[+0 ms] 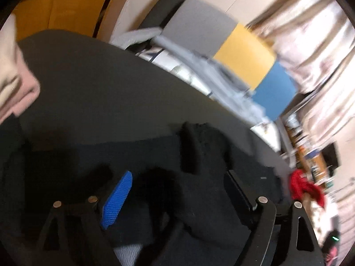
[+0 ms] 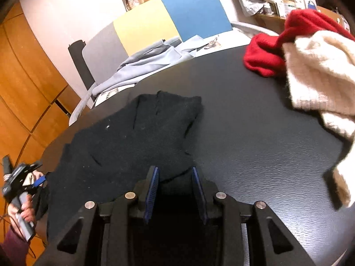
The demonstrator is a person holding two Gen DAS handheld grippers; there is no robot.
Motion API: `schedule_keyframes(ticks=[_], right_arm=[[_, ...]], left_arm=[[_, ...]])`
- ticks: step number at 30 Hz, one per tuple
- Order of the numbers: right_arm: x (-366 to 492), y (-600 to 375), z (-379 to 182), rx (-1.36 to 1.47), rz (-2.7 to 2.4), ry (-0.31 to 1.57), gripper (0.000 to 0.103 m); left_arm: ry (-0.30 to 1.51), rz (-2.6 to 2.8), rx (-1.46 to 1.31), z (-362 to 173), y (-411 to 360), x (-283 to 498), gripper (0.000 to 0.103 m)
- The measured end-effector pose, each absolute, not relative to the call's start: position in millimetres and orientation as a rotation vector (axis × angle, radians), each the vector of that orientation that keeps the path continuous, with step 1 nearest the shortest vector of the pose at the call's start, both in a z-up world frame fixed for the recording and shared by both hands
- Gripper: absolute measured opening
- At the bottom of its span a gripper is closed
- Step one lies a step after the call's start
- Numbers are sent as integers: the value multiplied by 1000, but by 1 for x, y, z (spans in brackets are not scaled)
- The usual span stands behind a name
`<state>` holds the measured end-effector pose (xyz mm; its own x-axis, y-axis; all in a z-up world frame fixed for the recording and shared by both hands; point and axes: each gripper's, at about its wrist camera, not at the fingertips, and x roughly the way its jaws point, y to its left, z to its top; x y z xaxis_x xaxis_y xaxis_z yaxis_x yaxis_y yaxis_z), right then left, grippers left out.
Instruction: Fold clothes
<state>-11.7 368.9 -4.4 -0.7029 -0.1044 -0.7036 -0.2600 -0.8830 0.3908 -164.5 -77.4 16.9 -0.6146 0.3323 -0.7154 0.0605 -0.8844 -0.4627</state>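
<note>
The right gripper (image 2: pixel 175 190) pinched the near edge of the black garment (image 2: pixel 133 133), which lay on the dark table (image 2: pixel 255 133). The left gripper (image 1: pixel 177 195) stood open over the garment's left side, pads clear of it.

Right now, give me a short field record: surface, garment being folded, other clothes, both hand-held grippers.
surface: dark table
garment in work: black garment, lying spread
left hand-held gripper: open, over the black cloth
right hand-held gripper: partly closed, black cloth between its pads, grip uncertain
other clothes: red garment and cream knit, touching, on the table's far right
</note>
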Motion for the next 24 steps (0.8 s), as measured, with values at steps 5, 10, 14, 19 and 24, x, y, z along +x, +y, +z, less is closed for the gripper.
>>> schedule_keyframes(ticks=[5, 10, 14, 19, 24], right_arm=[[-31, 376, 13, -1089, 2752, 698, 33], [-80, 379, 23, -1228, 2778, 559, 33], [-117, 370, 19, -1364, 2742, 397, 33], [-150, 351, 3, -1537, 2697, 125, 33], [-153, 353, -10, -1574, 2696, 140, 13]], left_arm=[[-423, 2613, -1337, 12, -41, -190, 85], [152, 2555, -1163, 22, 25, -178, 85], [544, 2441, -1184, -2, 64, -180, 85], [598, 2450, -1188, -15, 59, -184, 93], [423, 2398, -1211, -15, 45, -182, 46]])
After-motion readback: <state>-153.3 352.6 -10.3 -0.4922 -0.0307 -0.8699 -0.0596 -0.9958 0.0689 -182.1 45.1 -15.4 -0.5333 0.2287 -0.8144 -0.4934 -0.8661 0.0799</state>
